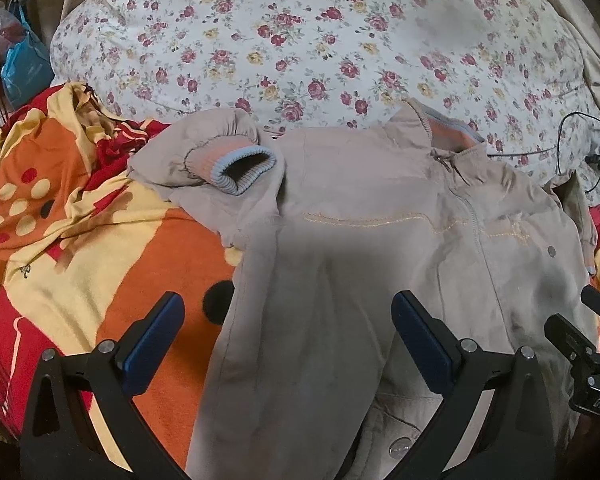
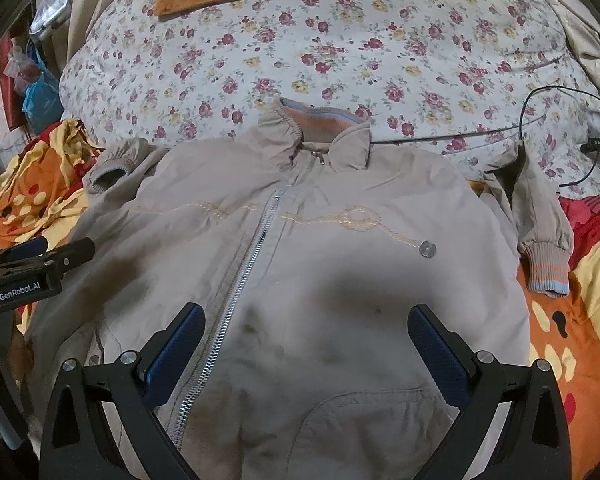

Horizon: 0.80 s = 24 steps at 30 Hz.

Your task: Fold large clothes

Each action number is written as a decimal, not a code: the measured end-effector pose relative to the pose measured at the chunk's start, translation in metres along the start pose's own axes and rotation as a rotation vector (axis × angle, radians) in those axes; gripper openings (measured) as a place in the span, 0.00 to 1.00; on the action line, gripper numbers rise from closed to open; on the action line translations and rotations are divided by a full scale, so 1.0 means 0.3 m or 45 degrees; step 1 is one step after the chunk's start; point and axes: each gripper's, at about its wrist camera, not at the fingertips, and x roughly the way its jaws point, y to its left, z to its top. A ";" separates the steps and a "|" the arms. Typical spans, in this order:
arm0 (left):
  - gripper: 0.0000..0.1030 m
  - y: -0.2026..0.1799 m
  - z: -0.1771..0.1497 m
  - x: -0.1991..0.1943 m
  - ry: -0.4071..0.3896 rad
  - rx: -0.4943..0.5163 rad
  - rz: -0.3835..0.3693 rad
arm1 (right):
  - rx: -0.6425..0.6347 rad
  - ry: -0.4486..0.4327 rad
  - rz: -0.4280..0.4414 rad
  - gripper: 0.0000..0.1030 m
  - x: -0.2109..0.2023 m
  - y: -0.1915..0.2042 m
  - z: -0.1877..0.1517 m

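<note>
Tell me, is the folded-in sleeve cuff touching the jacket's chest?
Touching. The left wrist view shows the sleeve cuff lying directly on the beige jacket, with no gap between them.

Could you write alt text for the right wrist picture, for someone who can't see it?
A beige zip-front jacket lies spread face-up on a bed, collar pointing away, over an orange-and-yellow patterned blanket and a floral quilt. The open right gripper hovers above its lower front, holding nothing.
</note>
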 end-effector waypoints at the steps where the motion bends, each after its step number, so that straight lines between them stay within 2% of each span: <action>1: 1.00 0.000 0.000 0.000 0.000 0.001 0.002 | -0.005 -0.002 -0.001 0.99 0.000 0.002 0.000; 13: 1.00 0.004 0.005 -0.007 -0.017 0.013 0.013 | -0.019 0.002 -0.003 0.99 0.008 0.009 -0.004; 24: 1.00 0.038 0.015 0.005 0.024 -0.041 -0.007 | -0.037 0.002 -0.005 0.99 0.011 0.017 -0.001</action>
